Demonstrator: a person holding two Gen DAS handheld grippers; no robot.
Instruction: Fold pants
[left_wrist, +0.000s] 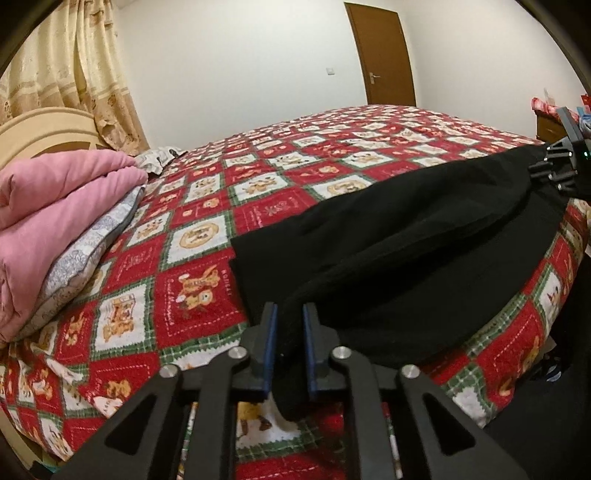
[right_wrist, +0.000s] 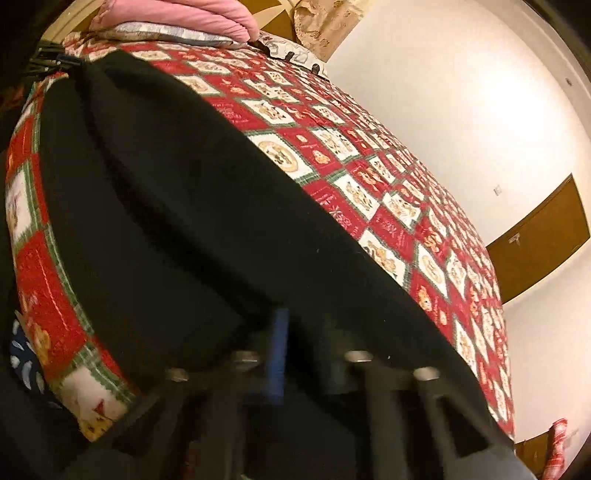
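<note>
Pants (left_wrist: 424, 236), black, lie along near edge of bed, on red checked quilt (left_wrist: 192, 229). Left gripper (left_wrist: 289, 325) pinches fold of pants between blue pads. Right gripper (right_wrist: 295, 332), blurred, clamped on pants' other end. Pink blanket (left_wrist: 55, 199) on pillow (left_wrist: 85, 258) at headboard; brown door (left_wrist: 384, 55) beyond.

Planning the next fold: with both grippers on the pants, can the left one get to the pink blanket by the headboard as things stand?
Probably not yet. The left gripper is shut on the black pants, so it would have to let go first. Otherwise only open bedspread lies between it and the pink blanket.
</note>
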